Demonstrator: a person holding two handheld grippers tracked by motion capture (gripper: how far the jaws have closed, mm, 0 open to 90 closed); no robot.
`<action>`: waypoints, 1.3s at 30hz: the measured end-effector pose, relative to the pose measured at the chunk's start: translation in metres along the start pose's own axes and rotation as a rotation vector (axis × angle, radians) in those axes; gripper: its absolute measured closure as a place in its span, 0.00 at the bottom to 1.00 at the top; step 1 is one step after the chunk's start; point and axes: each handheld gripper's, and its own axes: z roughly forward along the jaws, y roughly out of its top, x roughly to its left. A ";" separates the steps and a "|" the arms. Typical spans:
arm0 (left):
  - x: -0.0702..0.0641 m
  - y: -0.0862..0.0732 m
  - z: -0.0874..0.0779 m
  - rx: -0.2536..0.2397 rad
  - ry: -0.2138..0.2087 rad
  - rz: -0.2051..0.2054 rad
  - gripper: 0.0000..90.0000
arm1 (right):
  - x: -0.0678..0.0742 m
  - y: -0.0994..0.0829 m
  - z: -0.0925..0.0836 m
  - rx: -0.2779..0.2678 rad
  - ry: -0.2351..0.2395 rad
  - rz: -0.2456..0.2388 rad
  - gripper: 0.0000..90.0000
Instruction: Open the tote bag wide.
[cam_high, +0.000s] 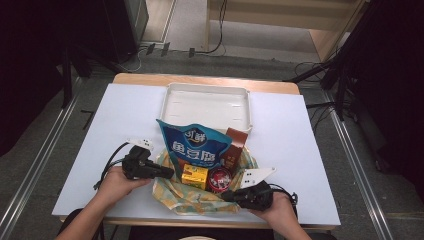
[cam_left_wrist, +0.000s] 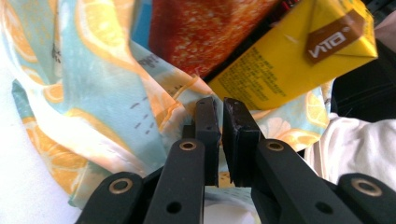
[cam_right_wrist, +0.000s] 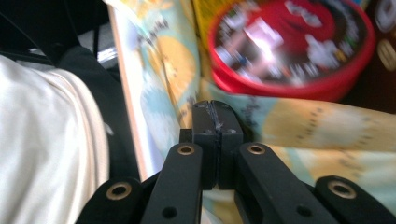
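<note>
A cloth (cam_high: 192, 201) printed with orange slices lies at the table's front, bunched up around several snacks: a blue snack bag (cam_high: 195, 142), a brown packet (cam_high: 234, 146), a yellow drink carton (cam_high: 194, 176) and a round red tin (cam_high: 219, 179). My left gripper (cam_high: 170, 173) is at the cloth's left edge. In the left gripper view its jaws (cam_left_wrist: 220, 108) stand a sliver apart with a fold of the cloth (cam_left_wrist: 107, 93) pinched between them, below the carton (cam_left_wrist: 289, 60). My right gripper (cam_high: 225, 196) meets the cloth's front right edge. Its jaws (cam_right_wrist: 214, 109) are pressed together, against the cloth (cam_right_wrist: 299, 121) below the tin (cam_right_wrist: 289, 42).
A white open tray (cam_high: 170, 95) stands just behind the snacks, at the middle back of the white-covered table (cam_high: 300, 150). The person's light sleeve (cam_right_wrist: 46, 140) is beside my right gripper. Black stands and cables crowd the floor on both sides.
</note>
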 end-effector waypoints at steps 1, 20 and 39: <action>0.001 0.000 0.001 -0.001 -0.001 0.004 0.95 | -0.003 -0.002 -0.001 -0.005 -0.001 0.007 1.00; 0.014 -0.005 0.023 0.039 0.026 -0.002 0.97 | -0.041 -0.016 0.002 0.050 0.029 0.064 1.00; 0.024 -0.004 0.023 0.050 0.074 -0.031 1.00 | -0.060 -0.022 -0.007 0.042 -0.066 0.105 1.00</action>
